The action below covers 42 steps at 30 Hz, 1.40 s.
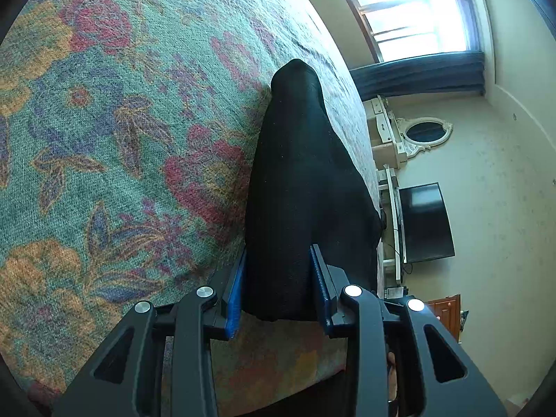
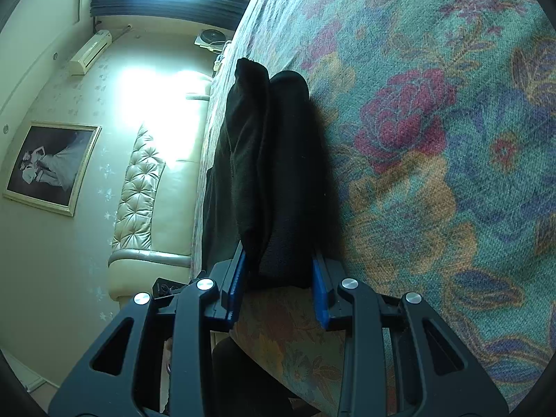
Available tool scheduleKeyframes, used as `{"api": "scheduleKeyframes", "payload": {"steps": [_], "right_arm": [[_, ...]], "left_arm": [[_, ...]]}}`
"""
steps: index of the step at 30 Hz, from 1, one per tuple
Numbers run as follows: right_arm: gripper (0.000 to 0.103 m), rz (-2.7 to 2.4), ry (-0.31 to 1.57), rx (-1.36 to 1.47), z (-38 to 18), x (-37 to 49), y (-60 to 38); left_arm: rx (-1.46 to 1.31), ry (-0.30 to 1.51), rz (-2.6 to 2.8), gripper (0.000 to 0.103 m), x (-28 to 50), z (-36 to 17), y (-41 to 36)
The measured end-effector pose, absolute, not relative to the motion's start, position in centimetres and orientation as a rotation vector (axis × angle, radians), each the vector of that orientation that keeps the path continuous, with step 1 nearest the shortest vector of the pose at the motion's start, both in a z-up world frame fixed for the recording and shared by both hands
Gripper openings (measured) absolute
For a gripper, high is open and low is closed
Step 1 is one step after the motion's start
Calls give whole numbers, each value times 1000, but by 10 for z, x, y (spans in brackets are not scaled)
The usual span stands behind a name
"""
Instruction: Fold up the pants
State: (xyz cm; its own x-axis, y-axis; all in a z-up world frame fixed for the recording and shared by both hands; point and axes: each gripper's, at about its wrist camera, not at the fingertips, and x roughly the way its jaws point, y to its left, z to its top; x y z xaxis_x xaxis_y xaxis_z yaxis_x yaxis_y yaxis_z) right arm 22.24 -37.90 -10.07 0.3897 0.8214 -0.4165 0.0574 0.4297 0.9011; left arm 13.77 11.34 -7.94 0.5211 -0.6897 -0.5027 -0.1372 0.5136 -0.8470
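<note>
Black fabric pants (image 1: 299,187) stretch along the floral woven bedspread (image 1: 121,139), long axis pointing toward 12 o'clock. Left gripper (image 1: 278,288) and right gripper (image 2: 278,274) each clamp the near edge; folds are lost in darkness.

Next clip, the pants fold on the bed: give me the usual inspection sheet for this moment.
Surface: floral bedspread, teal with red and yellow flowers, covering the bed.
Job's things: black pants, bunched into a thick fold, lying on the bedspread.
Clutter: nothing seen on the bedspread.
Grippers: left gripper and right gripper each have the pants between blue pads; jaws stand wide, firm grip unclear.
Cables: thin wires near the TV, indistinct.
Surroundings: bright window, oval mirror, framed photo, cream sofa, wall air conditioner.
</note>
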Motion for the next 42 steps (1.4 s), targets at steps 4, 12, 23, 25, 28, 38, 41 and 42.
{"api": "scheduleKeyframes", "payload": {"steps": [4,12,23,25,28,38,41,42], "right_arm": [[32,612,1073,1016,-102,216,-383],[33,607,1086,1035,-110,219,-389],[41,607,1100,1027,-108,223,-385],[44,617,1101,1026,-107,225,-385],[47,625,1099,1023,-104,226,-387],[71,569,1075,917,-87,253,-411],[74,575,1103,883,-84,269,-408],[75,584,1116,870,-84,275,-405]], "left_arm": [[-1002,990,-414,35,138,-81,115],[-944,975,-420,36,143,-80,112],[-813,955,-379,50,144,-70,107],[-763,943,-357,53,143,-64,108],[-706,932,-337,54,143,-57,112],[-513,910,-355,74,163,-44,108],[-434,914,-340,74,173,-43,104],[-422,915,-338,74,176,-43,104]]}}
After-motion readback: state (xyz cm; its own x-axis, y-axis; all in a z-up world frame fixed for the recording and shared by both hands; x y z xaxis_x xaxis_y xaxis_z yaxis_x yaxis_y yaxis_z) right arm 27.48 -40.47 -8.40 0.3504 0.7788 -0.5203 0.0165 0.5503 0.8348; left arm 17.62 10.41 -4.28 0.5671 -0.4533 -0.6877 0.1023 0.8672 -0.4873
